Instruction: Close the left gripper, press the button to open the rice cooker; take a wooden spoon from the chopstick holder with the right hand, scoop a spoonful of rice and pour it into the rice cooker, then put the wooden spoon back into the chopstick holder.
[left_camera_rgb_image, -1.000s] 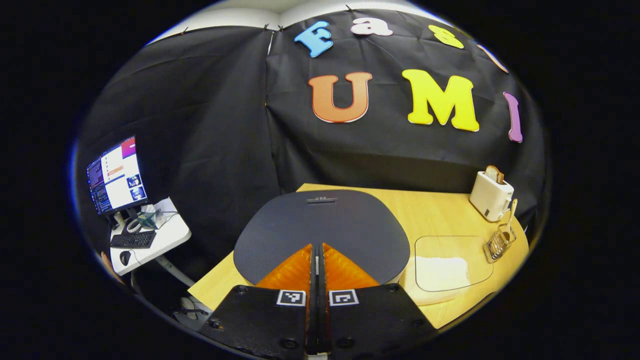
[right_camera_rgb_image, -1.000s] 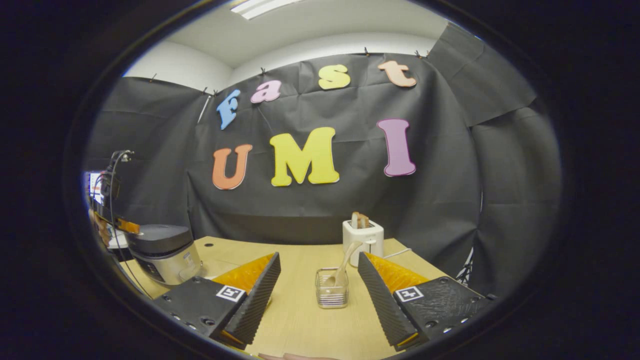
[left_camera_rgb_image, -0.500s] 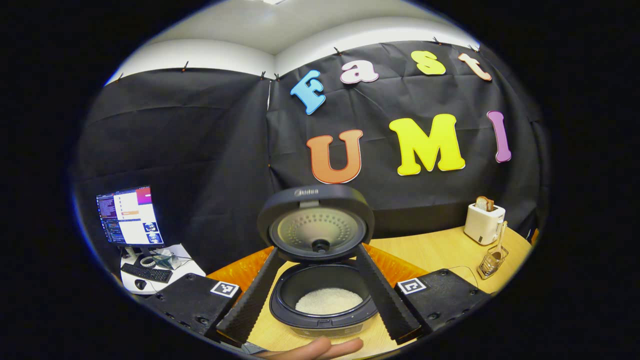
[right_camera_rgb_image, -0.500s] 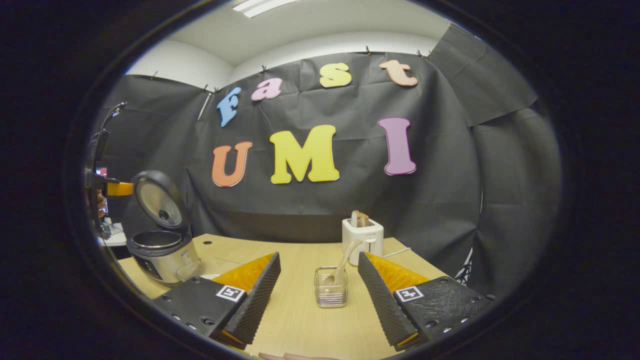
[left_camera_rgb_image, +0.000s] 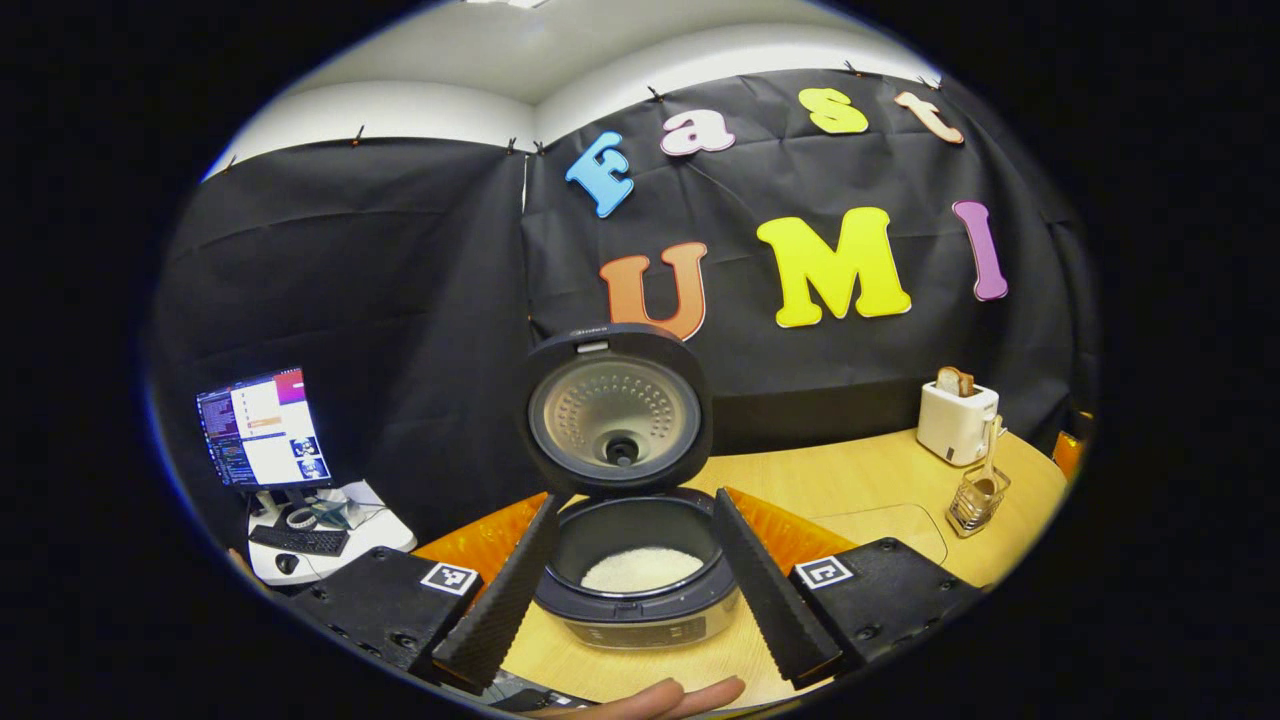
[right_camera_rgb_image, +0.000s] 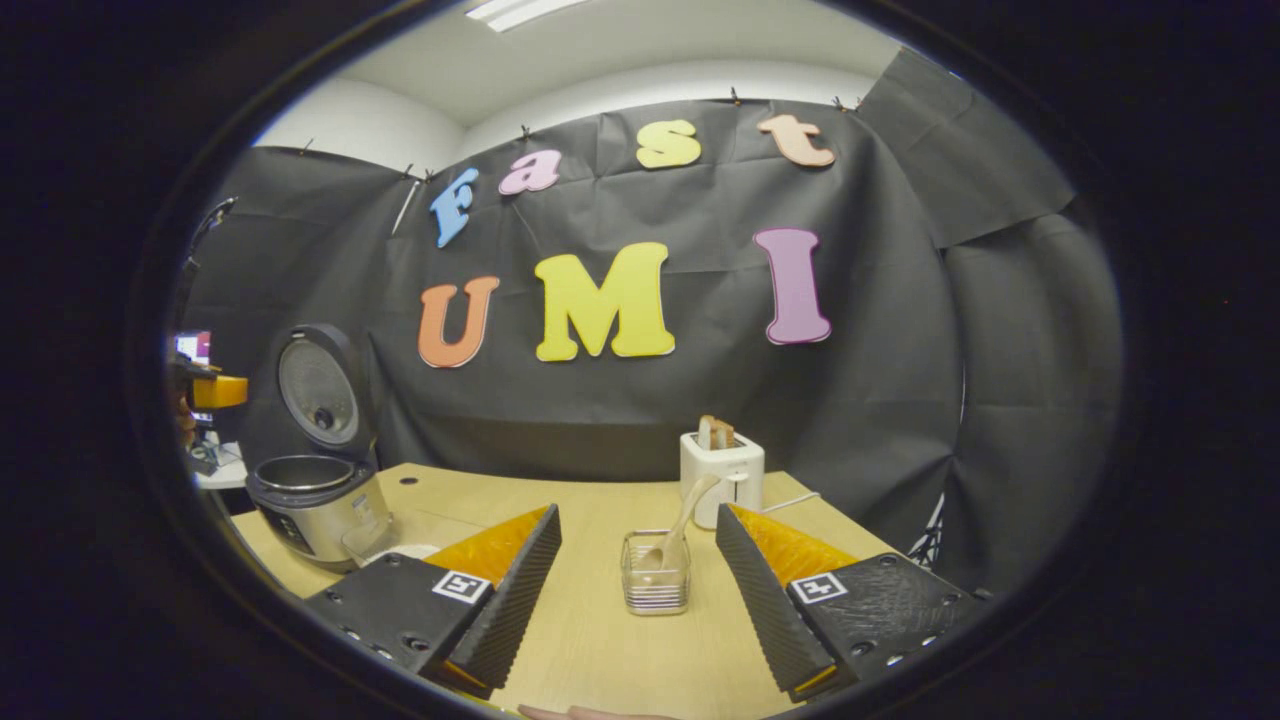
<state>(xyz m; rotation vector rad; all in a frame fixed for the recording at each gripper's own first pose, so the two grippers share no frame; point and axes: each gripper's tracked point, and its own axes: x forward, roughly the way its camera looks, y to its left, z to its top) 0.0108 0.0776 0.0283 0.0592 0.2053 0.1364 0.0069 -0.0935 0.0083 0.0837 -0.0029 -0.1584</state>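
In the left gripper view, the left gripper (left_camera_rgb_image: 632, 575) has its two fingers spread wide, holding nothing. The rice cooker (left_camera_rgb_image: 635, 580) sits on the table (left_camera_rgb_image: 850, 480) straight ahead and shows between the two fingers, apart from both. Its lid (left_camera_rgb_image: 618, 408) stands upright, hinged at the back, with the perforated metal inner face turned toward the camera. The dark inner pot is open, and a low mound of white rice (left_camera_rgb_image: 640, 568) lies in its bottom. A fingertip of the hand (left_camera_rgb_image: 660, 698) holding the tool shows at the lower edge.

Off to the right on the same table stand the chopstick holder (left_camera_rgb_image: 977, 502) with the wooden spoon (left_camera_rgb_image: 988, 455) sticking up out of it, and just behind them a white toaster (left_camera_rgb_image: 956, 420) with a slice of bread in its slot. A clear flat board (left_camera_rgb_image: 885, 520) lies on the table between the cooker and the holder. To the far left, off the table, a lit monitor (left_camera_rgb_image: 262, 428) stands on a small white desk with a keyboard (left_camera_rgb_image: 300, 540).

In the right gripper view, the right gripper (right_camera_rgb_image: 638, 590) is also wide open and empty. The chopstick holder (right_camera_rgb_image: 655, 572) stands on the table between its fingers, apart from both, with the wooden spoon (right_camera_rgb_image: 680, 520) leaning up and to the right. The toaster (right_camera_rgb_image: 722, 478) is just behind. The rice cooker (right_camera_rgb_image: 315, 495) sits well to the left with its lid (right_camera_rgb_image: 318, 388) raised.
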